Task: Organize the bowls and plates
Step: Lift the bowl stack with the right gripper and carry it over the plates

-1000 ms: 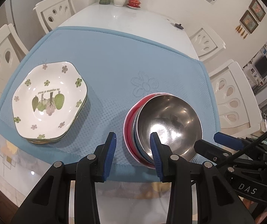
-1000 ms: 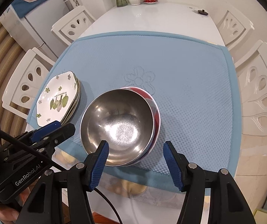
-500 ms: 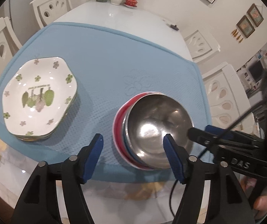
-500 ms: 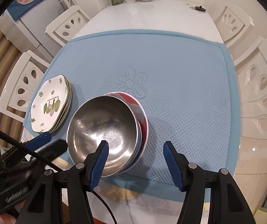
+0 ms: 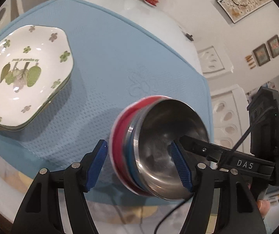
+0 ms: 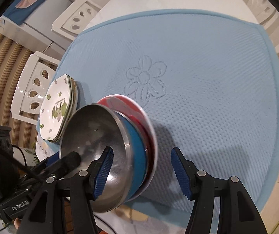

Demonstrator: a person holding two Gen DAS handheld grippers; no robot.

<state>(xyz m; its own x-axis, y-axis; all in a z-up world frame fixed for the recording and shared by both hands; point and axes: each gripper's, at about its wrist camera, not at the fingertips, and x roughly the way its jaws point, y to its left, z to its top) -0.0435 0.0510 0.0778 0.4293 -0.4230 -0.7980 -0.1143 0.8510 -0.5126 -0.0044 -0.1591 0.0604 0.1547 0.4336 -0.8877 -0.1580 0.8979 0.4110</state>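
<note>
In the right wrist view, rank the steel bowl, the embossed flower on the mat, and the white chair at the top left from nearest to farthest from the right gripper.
1. Steel bowl: at the right gripper's left finger, lower left.
2. Embossed flower: mid-mat, straight ahead.
3. White chair: beyond the mat's far left edge.
</note>
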